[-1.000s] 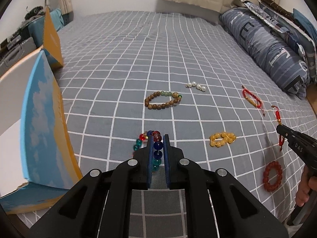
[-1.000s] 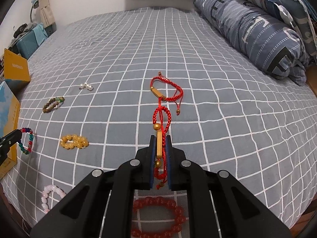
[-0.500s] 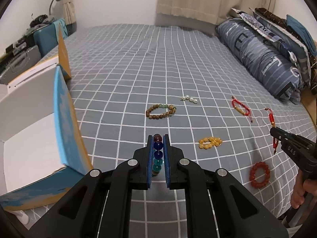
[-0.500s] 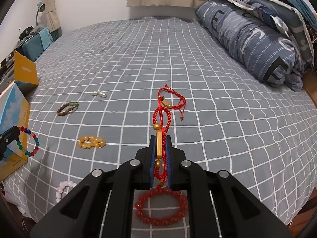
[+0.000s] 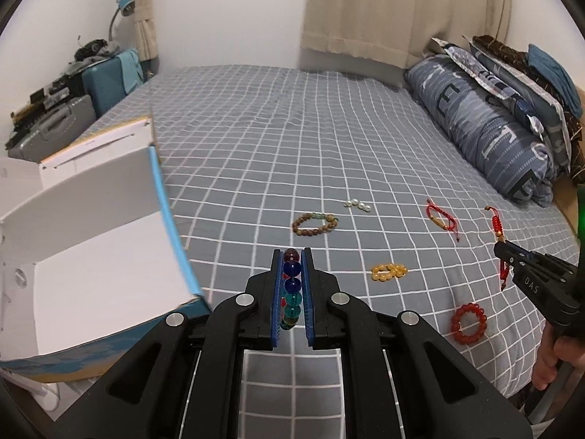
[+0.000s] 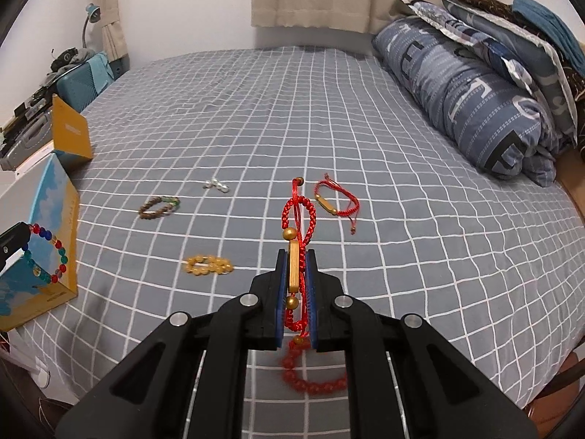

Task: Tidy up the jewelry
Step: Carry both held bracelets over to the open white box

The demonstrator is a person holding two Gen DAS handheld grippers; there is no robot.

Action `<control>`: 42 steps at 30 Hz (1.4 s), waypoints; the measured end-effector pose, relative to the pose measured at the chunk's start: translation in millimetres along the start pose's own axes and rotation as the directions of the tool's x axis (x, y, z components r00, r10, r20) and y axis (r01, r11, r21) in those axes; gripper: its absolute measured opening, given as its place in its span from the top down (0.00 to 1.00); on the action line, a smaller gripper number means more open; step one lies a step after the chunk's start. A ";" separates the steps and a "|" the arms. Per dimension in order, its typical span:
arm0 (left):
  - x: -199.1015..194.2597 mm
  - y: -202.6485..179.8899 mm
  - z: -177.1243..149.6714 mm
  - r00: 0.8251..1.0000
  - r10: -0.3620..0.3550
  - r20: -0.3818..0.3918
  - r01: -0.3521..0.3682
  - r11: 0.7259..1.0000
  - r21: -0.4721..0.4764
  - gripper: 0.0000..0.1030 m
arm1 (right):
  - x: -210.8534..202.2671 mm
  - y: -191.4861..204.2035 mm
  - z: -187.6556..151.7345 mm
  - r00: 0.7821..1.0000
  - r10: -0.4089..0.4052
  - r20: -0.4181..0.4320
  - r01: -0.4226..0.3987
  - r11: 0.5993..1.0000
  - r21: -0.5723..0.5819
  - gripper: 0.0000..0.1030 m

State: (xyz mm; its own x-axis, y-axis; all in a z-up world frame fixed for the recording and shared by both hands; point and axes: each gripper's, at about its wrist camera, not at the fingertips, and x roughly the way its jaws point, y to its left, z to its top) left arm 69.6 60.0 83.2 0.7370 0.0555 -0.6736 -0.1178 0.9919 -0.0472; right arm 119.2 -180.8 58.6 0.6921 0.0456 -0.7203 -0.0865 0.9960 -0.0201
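My left gripper (image 5: 291,254) is shut on a multicoloured glass-bead bracelet (image 5: 291,285), held in the air beside the open white-lined box (image 5: 91,252); the same bracelet (image 6: 47,252) hangs in front of the box in the right wrist view. Above the bed, my right gripper (image 6: 296,256) is shut on a red cord bracelet with a gold bar (image 6: 294,267). On the grey checked bedspread lie a brown wooden-bead bracelet (image 5: 314,222), a few pearls (image 5: 357,205), a yellow bead bracelet (image 5: 388,271), a second red cord bracelet (image 5: 442,217) and a red bead bracelet (image 5: 469,323).
Rolled blue quilt and pillows (image 5: 490,124) line the bed's right side. A teal suitcase (image 5: 106,80) and a grey case (image 5: 51,131) stand left of the bed. A yellow box flap (image 6: 69,135) rises behind the blue box. A hand (image 5: 555,355) holds the right gripper.
Both grippers have risen and drawn back from the bedspread with their bracelets. The multicoloured bracelet has come off the bed, and the box's white inside now shows on the left.
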 end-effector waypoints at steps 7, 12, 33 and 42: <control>-28.0 25.0 1.0 0.999 0.036 0.030 -0.035 0.999 -0.030 0.91 | -20.8 36.2 9.3 0.999 0.037 0.028 -0.036 0.999 -0.033 0.92; -48.4 49.2 2.7 0.996 0.069 0.049 -0.066 0.996 -0.065 0.91 | -30.7 72.4 19.3 0.997 0.071 0.042 -0.068 0.995 -0.078 0.92; -98.6 186.8 -13.4 0.958 0.285 0.026 -0.268 0.926 -0.265 0.91 | -61.0 289.8 39.0 0.948 0.317 0.007 -0.299 0.902 -0.311 0.92; -71.3 238.9 -25.7 0.946 0.317 -0.075 -0.324 0.891 -0.317 0.91 | -32.8 377.0 22.7 0.930 0.356 -0.093 -0.363 0.846 -0.391 0.92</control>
State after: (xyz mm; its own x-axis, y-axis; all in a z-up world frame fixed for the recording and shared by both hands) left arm -28.2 290.0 101.0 0.6094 0.3578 -0.7076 -0.5548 0.8300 -0.0581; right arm 80.1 195.0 90.4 0.5459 0.3904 -0.7414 -0.6047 0.7960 -0.0261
